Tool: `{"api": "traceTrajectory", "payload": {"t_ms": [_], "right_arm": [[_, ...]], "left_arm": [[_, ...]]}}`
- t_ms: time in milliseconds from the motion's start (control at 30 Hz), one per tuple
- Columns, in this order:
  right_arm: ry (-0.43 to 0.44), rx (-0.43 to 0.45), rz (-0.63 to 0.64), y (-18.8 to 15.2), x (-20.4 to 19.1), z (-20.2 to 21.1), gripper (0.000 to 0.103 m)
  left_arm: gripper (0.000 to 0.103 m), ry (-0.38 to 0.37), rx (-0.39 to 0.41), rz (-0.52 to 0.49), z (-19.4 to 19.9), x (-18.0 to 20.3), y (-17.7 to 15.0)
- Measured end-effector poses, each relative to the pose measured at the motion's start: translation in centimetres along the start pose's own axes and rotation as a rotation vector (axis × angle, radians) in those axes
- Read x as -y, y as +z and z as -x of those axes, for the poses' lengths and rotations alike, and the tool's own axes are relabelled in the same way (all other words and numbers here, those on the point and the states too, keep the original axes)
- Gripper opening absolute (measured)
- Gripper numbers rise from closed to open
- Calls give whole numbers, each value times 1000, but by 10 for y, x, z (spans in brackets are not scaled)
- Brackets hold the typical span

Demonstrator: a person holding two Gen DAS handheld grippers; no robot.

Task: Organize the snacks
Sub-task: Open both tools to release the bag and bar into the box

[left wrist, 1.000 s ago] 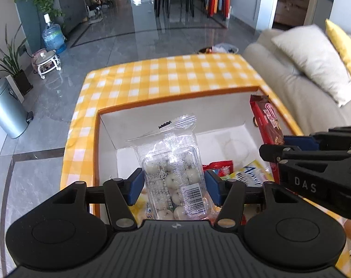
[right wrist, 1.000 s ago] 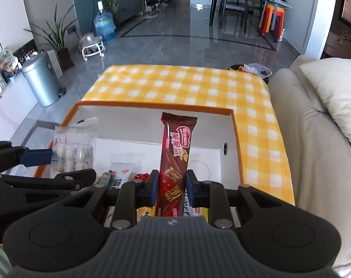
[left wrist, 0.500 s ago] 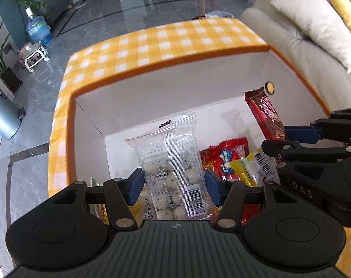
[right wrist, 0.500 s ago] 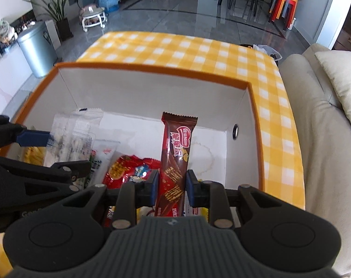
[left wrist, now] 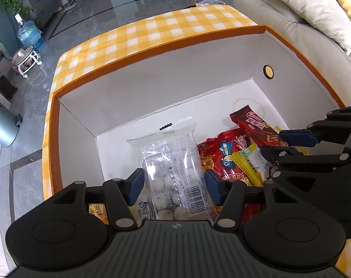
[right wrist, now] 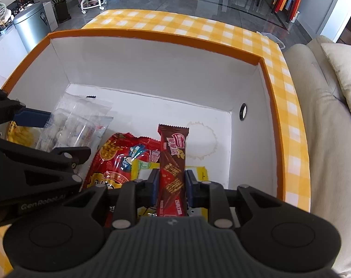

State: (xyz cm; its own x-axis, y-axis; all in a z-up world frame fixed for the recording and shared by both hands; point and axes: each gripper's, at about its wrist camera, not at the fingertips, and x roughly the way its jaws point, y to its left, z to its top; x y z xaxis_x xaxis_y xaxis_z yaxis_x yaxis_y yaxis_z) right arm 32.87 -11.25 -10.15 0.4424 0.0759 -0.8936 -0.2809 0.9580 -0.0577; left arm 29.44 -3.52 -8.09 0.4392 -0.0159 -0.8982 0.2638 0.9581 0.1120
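My left gripper (left wrist: 174, 186) is shut on a clear packet of white round sweets (left wrist: 173, 162), held inside the orange-rimmed white box (left wrist: 152, 85). That packet (right wrist: 75, 125) also shows at the left of the right wrist view. A brown chocolate wafer bar (right wrist: 172, 162) stands between the blue pads of my right gripper (right wrist: 170, 188), which is shut on it, also down inside the box (right wrist: 152, 74). The same bar (left wrist: 254, 125) pokes out at the right in the left wrist view. Under both lie a red snack bag (right wrist: 119, 159) and a yellow packet (left wrist: 247, 162).
The box sits on a yellow checked tablecloth (right wrist: 198, 27). A beige sofa (right wrist: 326, 139) with cushions runs along the right. A grey bin (right wrist: 31, 27), a water jug (left wrist: 28, 32) and a plant stand on the floor at the left.
Both grippers have sunk from above the box rim to down inside it, each still holding its snack. The box walls now fill the views and more loose snacks on the bottom show.
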Motion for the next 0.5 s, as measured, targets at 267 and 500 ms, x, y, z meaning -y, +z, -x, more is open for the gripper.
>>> {"api": "traceTrajectory", "payload": {"t_ms": [267,500], "right_arm": [[4,5,-6,0,2,7,25],[-11,21,3,-1,2,16,40]], "left_arm": [[70,5,-2,-18,0,1,-3],[75,20,21,-22,11,2,-4]]}}
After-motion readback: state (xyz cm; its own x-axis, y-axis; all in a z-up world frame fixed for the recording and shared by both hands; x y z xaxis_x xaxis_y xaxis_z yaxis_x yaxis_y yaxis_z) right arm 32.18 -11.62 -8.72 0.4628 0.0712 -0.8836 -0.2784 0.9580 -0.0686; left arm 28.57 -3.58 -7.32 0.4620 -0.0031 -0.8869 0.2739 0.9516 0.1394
